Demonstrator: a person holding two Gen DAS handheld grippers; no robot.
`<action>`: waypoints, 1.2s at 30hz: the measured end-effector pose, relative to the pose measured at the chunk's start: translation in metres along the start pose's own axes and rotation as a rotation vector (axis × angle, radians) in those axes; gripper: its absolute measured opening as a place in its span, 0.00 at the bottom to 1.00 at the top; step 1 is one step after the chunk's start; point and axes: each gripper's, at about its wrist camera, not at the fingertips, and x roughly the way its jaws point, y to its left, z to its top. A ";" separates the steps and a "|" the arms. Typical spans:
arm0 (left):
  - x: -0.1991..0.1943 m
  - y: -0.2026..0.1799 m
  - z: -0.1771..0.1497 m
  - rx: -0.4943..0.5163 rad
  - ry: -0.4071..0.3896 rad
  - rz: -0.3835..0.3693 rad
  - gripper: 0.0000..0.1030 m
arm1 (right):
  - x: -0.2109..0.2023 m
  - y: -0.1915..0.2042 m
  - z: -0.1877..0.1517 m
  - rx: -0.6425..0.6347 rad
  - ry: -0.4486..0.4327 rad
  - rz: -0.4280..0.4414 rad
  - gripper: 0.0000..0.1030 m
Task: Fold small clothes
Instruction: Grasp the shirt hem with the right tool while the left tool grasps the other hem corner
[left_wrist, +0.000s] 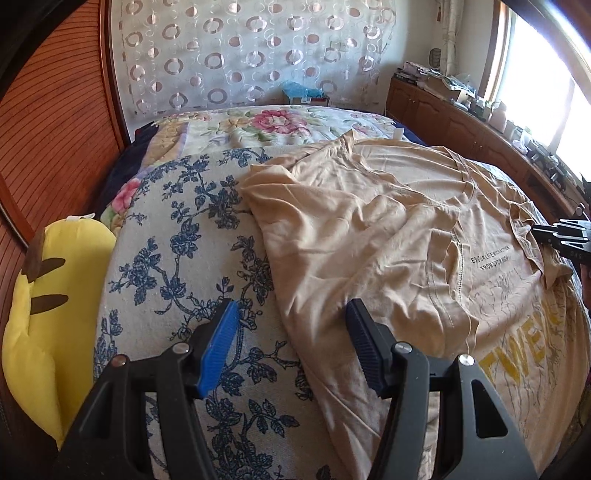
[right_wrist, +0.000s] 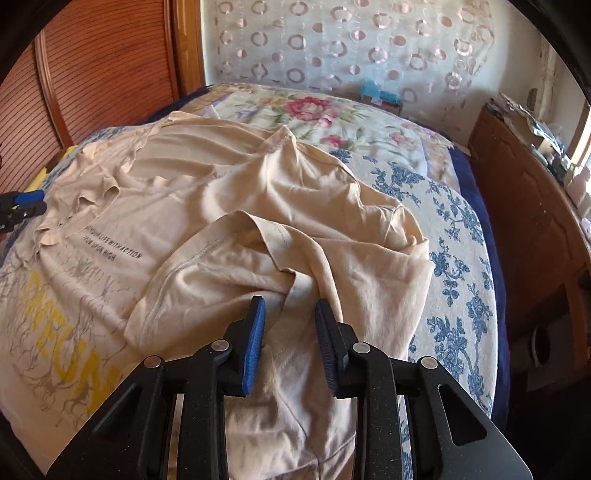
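Room: a bedroom; a bed (left_wrist: 177, 229) under a blue-flowered cover, wooden cabinets by a sunlit window.
Shirt: a beige T-shirt (left_wrist: 369, 229) lies rumpled across the bed, print side up, both sleeves flipped inward.
Left claw (left_wrist: 291, 325): released, jaws wide, straddling the shirt's side edge at 6 o'clock.
Right claw (right_wrist: 290, 321): released, jaws apart over a bunched sleeve (right_wrist: 266, 236).
Advice: probably pinch one layer only at the hem, then draw the fold straight and taut.
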 end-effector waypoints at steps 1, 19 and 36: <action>0.000 -0.001 0.000 0.004 0.000 0.003 0.58 | -0.001 0.003 0.000 -0.018 -0.008 -0.019 0.10; 0.001 -0.007 -0.002 0.022 0.006 0.017 0.61 | -0.038 0.028 0.018 -0.048 -0.121 0.151 0.00; 0.026 0.022 0.048 -0.054 0.045 -0.018 0.61 | 0.000 -0.074 0.010 0.136 -0.078 -0.039 0.43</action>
